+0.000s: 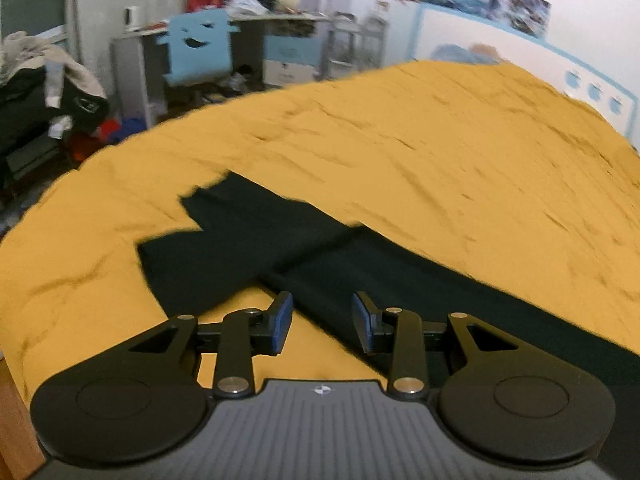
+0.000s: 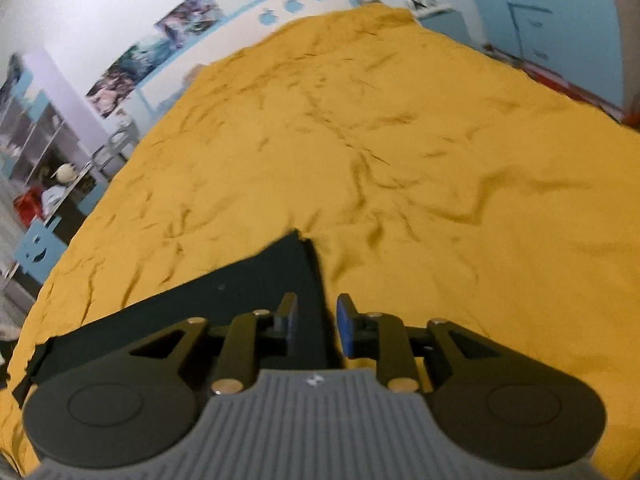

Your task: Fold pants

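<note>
Dark pants (image 1: 248, 248) lie flat on a mustard-yellow bedspread (image 1: 420, 152). In the left wrist view the two legs split and run away to the left, the body runs off to the lower right. My left gripper (image 1: 322, 322) is open and empty, hovering just above the near leg's edge. In the right wrist view one end of the pants (image 2: 248, 288) shows as a dark wedge with a corner pointing away. My right gripper (image 2: 318, 326) is open and empty, its fingers straddling the right edge of that end.
The bedspread (image 2: 420, 168) is wrinkled and wide on all sides of the pants. A blue chair (image 1: 200, 48), a cluttered desk (image 1: 280, 20) and a pile of clothes (image 1: 44, 84) stand beyond the bed's left side. A headboard (image 1: 520, 52) is at the far end.
</note>
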Demonstrator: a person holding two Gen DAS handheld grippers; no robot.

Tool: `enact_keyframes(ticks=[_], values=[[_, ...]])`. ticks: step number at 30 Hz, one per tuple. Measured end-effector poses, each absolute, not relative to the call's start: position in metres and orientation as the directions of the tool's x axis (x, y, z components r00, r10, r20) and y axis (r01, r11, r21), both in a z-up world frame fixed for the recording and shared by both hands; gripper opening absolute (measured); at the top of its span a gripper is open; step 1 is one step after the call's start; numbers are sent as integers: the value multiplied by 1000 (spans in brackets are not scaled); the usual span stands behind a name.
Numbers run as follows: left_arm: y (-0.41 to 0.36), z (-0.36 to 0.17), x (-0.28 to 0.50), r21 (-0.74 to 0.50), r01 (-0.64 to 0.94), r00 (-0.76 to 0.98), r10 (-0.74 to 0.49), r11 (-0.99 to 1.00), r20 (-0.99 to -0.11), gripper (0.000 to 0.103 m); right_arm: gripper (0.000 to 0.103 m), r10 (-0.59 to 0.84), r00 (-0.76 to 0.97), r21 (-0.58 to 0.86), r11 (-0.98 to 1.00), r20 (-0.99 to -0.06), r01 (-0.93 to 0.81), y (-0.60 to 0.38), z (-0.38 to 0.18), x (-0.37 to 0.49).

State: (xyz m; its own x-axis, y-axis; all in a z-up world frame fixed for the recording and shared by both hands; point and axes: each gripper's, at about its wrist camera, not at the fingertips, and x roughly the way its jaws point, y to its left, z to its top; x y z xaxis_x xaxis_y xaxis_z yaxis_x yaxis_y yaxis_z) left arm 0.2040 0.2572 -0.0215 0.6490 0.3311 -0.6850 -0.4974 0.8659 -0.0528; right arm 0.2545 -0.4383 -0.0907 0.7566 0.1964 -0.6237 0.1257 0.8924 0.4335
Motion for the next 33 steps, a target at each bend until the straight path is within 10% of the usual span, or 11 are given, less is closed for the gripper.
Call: enact_keyframes(ticks=[4, 12, 17, 33], values=[[280, -36, 219, -4, -470, 614, 323, 883, -720, 50, 19, 178, 740, 403, 905, -648, 136, -417, -96, 272], [268, -101, 231, 487, -268, 485, 553, 832, -678, 63, 19, 127, 686, 325, 931, -716, 166, -390, -110, 296], [295, -104, 239, 494, -264, 463, 558, 829, -689, 2, 19, 75, 664, 260, 948, -744, 184, -383, -113, 304], [383, -73, 359, 515, -335, 488, 613, 789, -622, 1, 19, -89, 639, 93, 965, -764, 246, -377, -116, 311]])
